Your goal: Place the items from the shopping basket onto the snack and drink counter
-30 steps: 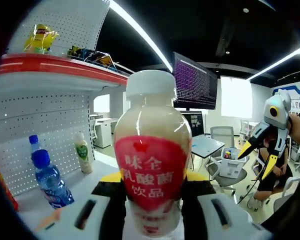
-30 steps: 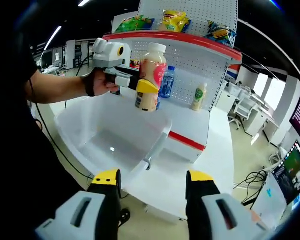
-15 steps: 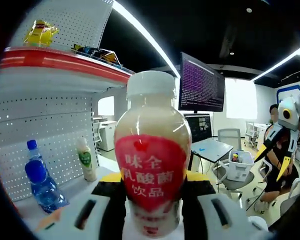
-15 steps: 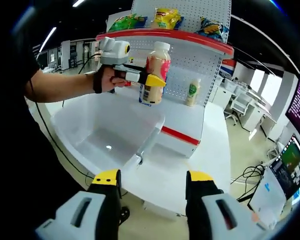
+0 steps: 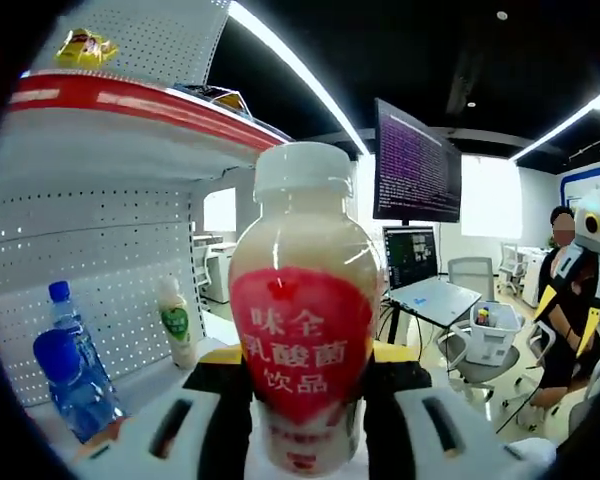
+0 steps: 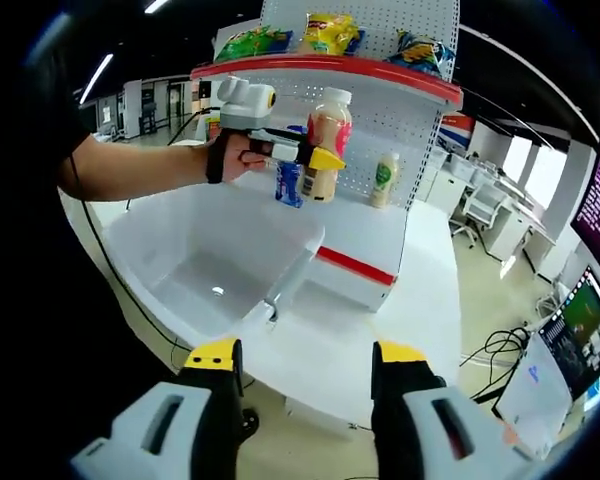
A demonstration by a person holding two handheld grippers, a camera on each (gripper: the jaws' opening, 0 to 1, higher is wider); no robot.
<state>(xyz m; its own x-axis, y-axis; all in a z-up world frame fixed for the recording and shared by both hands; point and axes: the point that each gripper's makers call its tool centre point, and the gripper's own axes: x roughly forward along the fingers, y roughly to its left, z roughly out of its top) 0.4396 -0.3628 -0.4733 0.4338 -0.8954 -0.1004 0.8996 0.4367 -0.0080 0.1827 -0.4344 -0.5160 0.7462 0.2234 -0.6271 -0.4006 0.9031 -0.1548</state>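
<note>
- Since a second ago the left gripper [image 6: 320,160] has carried the milk drink bottle [image 5: 302,330] further in over the counter shelf [image 6: 380,235]; in the right gripper view it was above the shopping basket [image 6: 160,240] and now hangs past the basket's far edge, close to the blue water bottle [image 6: 289,180].
- In the left gripper view the pegboard back wall [image 5: 100,260] and the red shelf edge [image 5: 130,100] have grown nearer, so the placing step is well under way, though the bottle is not yet set down.
- The left jaws are clamped on the milk drink bottle at its lower body, the bottle upright, its white cap at 12 o'clock in that view.
- The right gripper [image 6: 305,365] hangs back with its jaws apart and nothing between them, above the near corner of the white surface.
- The basket looks empty apart from a small spot on its floor, so this is probably the last item.
- Room to move: the blue water bottle [image 5: 68,375] stands at 8 o'clock of the held bottle and the small green-label bottle [image 5: 177,322] at about 9 o'clock, near the pegboard.
- Bare shelf lies towards 3 o'clock of the green-label bottle in the right gripper view; the red-striped front edge [image 6: 355,265] bounds it.
- The upper shelf overhangs, so I judge a low, level approach safest.
</note>
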